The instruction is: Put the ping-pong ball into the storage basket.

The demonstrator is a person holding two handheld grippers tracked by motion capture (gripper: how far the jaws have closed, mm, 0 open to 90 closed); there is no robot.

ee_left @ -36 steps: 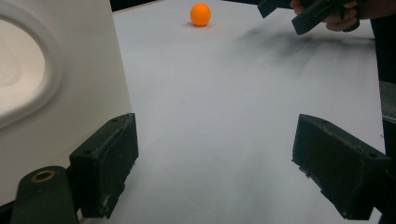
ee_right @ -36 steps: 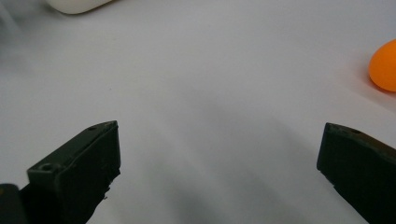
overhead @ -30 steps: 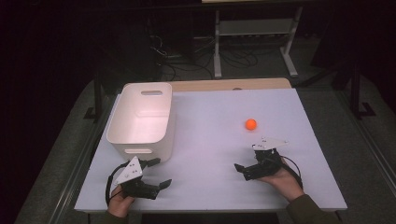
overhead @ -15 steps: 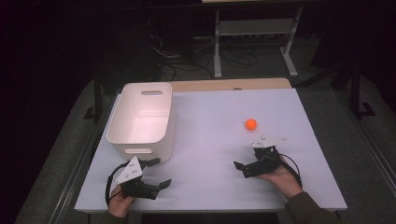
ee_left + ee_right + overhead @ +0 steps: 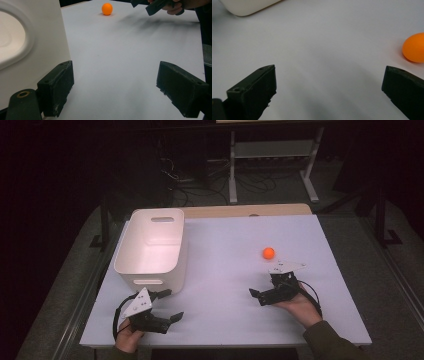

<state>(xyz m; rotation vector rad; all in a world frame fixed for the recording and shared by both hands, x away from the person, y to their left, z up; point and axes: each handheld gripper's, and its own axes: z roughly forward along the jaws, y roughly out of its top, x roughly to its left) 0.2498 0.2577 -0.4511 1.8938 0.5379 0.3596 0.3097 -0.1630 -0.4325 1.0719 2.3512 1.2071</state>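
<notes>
**White table in a dark room, both grippers open near an orange ball**

A dark room surrounds a white table (image 5: 225, 270), with a metal stand and loose cables on the floor behind it. From my remote station I look down on the table from above. A white plastic bin (image 5: 152, 247) stands on the table's left half, its long side running away from me, a handle slot at each end.

The orange ball (image 5: 268, 252) lies on the bare table on the right half, well apart from the bin. I see it again at the far end of the left gripper view (image 5: 107, 8) and at the right edge of the right gripper view (image 5: 414, 47).

The right gripper (image 5: 265, 295) sits in the person's right hand (image 5: 300, 302), just below the ball and near it, not touching. Its jaws stand wide apart (white table shows between them).

The left gripper (image 5: 167, 307) is held at the near left corner, just in front of the bin's near end. Its jaws are also spread wide and hold nothing; one jaw sits just beside the bin wall.
</notes>
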